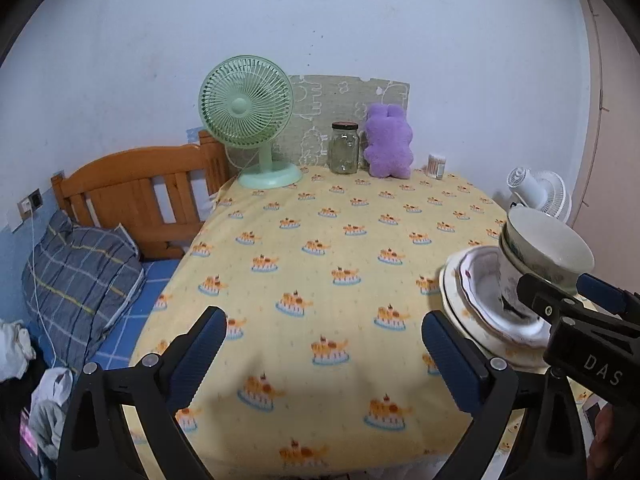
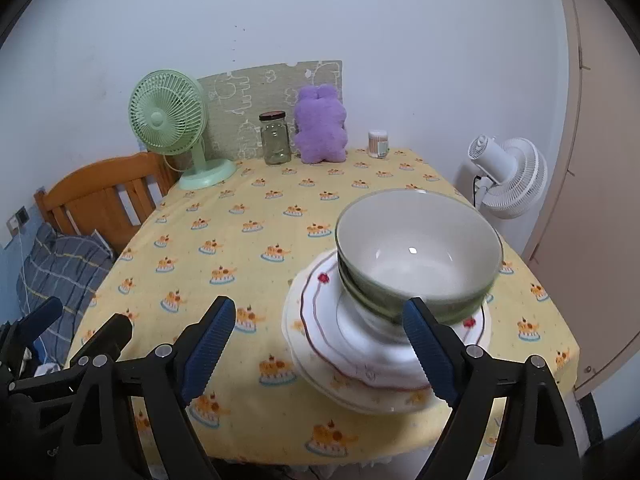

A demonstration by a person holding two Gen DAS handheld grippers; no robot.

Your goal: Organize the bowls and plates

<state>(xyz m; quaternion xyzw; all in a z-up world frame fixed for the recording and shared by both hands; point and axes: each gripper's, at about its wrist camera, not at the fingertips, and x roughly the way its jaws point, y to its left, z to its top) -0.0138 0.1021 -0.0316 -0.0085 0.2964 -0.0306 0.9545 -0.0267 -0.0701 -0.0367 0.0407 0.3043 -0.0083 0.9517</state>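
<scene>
Desk (image 2: 280,240) under yellow cake-print cloth, filling mid-frame. Plates (image 2: 360,364) stacked lower right of right view, bowls (image 2: 416,256) nested on top. Right gripper (image 2: 320,340) spread wide, empty, its right finger in front of the stack's near edge. Left gripper (image 1: 324,344) likewise agape, stack off to its right. "DAS" legible on right gripper's body at lower right of left view.

Table w/ yellow cloth (image 2: 256,248) carries plate stack (image 2: 360,364), green fan (image 2: 170,120), jar (image 2: 275,138), purple plush (image 2: 320,124), swab tub (image 2: 378,144).
</scene>
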